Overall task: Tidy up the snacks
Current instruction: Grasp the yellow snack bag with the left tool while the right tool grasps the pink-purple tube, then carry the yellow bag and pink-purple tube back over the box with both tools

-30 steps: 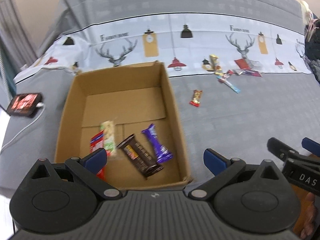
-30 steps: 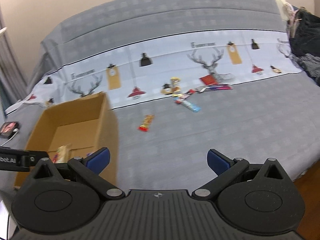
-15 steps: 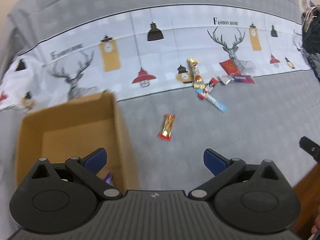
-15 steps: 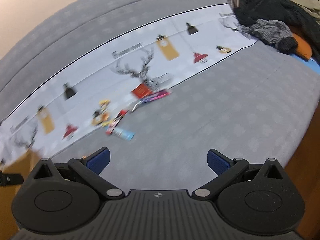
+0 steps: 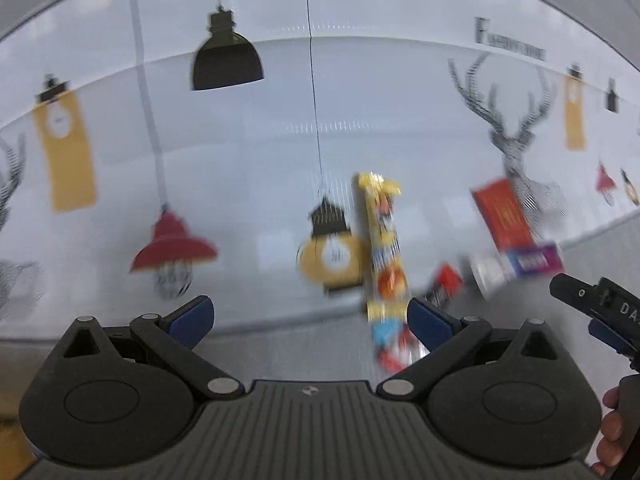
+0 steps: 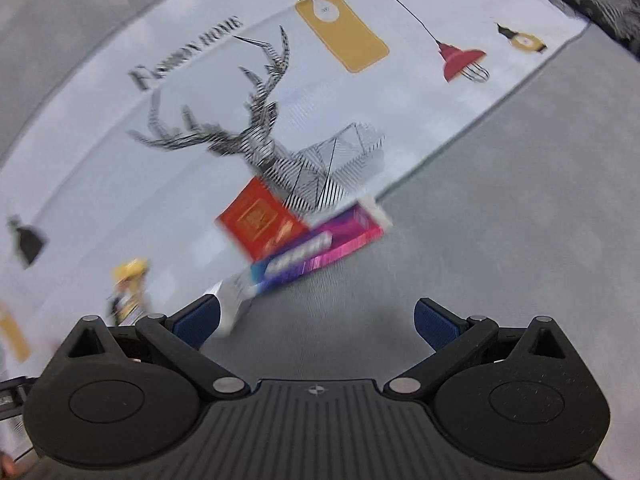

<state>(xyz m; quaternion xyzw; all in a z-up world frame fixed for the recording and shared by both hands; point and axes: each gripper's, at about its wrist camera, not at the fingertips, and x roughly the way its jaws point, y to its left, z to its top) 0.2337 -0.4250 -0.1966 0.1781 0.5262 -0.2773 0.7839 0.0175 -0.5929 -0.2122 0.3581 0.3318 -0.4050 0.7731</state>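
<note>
Left claw (image 5: 310,316) spread wide, low over the bed (image 5: 260,200), yellow snack stick (image 5: 384,248) by its right finger. Right claw (image 6: 316,318) also spread; red packet (image 6: 260,220) and purple bar (image 6: 320,246) just ahead, grey bedding to the right.

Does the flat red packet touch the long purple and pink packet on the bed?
Touching. In the right wrist view the flat red packet overlaps the long purple and pink packet, with no gap between them, though the picture is blurred.
</note>
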